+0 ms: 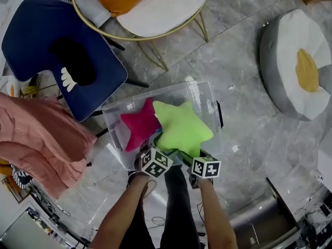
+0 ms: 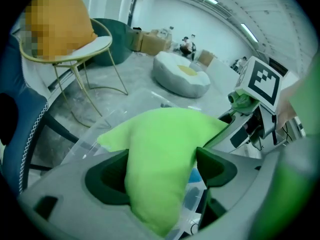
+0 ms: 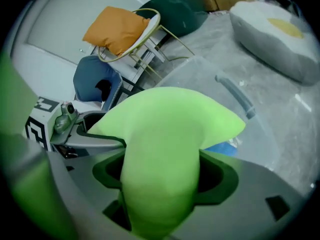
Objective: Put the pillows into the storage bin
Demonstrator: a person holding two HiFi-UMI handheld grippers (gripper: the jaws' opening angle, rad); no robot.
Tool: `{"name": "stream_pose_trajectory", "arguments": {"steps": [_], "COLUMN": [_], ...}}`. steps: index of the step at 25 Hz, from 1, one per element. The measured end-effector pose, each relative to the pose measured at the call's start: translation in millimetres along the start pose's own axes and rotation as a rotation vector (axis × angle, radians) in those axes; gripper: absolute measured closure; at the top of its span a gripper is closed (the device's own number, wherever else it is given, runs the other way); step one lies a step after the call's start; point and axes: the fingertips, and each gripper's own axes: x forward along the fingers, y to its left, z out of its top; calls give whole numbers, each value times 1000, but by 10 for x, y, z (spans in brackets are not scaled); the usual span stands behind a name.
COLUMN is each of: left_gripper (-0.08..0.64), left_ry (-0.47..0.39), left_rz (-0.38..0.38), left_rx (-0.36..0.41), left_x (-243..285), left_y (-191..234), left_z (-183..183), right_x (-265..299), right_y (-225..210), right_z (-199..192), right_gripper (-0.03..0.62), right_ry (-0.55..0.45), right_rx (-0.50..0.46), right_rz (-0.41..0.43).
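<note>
Over the storage bin (image 1: 211,95), my left gripper (image 2: 160,174) and right gripper (image 3: 162,176) each clench 1 arm of the green star pillow (image 1: 181,126). It is just beside the pink pillow (image 1: 139,126) already inside. My call: lower both ends level, seat it flat, then release the 2 grips together.
</note>
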Motion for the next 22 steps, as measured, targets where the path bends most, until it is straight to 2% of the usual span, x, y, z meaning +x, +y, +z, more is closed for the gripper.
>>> {"name": "stream_pose_trajectory", "arguments": {"steps": [3, 7, 10, 13, 15, 18, 22], "left_gripper": [160, 160, 160, 160, 160, 160, 160], "left_ry": [-2, 7, 18, 22, 15, -11, -40], "left_rz": [5, 17, 23, 26, 24, 21, 16], "left_rx": [13, 18, 5, -1, -9, -37, -43], "left_x": [39, -6, -57, -142, -193, -284, -405], "left_y": [62, 67, 51, 18, -24, -86, -205], "left_z": [21, -83, -237, -392, -468, -571, -731], "right_x": [120, 163, 149, 105, 35, -60, -179], "right_y": [-127, -223, -265, -312, -316, -244, -121], "right_z": [-62, -28, 37, 92, 152, 181, 38], "right_gripper": [221, 215, 210, 204, 215, 229, 235], "right_ry": [0, -78, -141, -210, -247, -263, -274], "right_rx": [98, 169, 161, 193, 200, 149, 105], "right_rz": [29, 18, -55, -126, -148, -167, -188]}}
